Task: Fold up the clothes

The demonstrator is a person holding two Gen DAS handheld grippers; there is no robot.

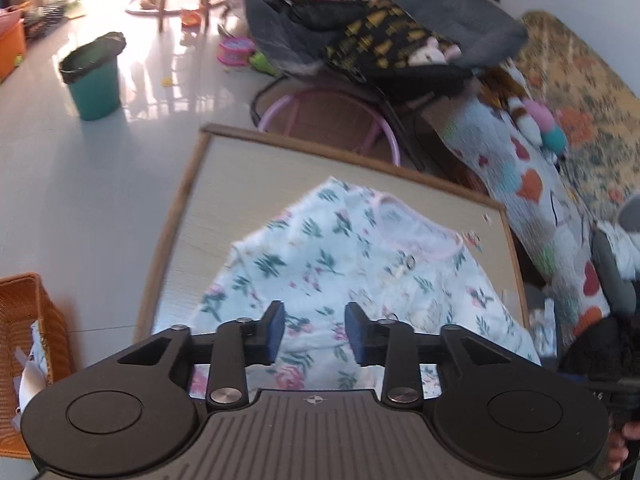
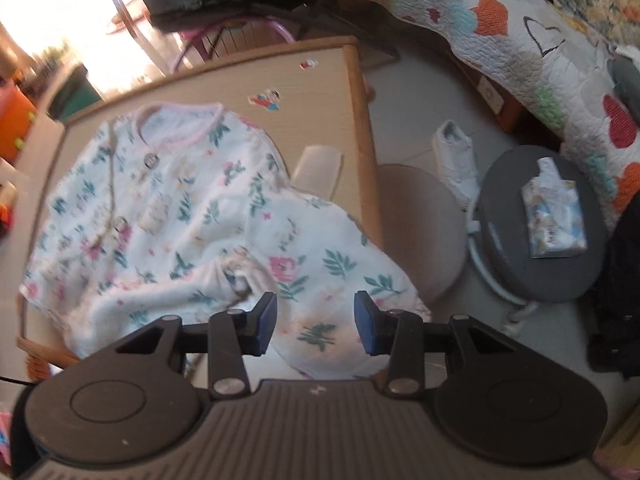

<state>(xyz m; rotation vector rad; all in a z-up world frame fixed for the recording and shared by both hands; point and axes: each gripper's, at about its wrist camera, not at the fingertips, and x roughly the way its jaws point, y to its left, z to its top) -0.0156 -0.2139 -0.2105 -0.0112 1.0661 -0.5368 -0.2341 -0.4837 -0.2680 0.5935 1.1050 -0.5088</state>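
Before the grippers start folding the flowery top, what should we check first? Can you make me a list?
1. Left gripper open and empty: ok.
2. Right gripper open and empty: ok.
3. Flowery top lying on the table: ok, pink collar at the far end.
4. Top spread flat: not ok, the near part is bunched up and one side hangs past the table's right edge.
5. Table space next to the top free: not ok, a small beige item lies close by its right side.
6. Buttons done up: cannot tell, too blurry.
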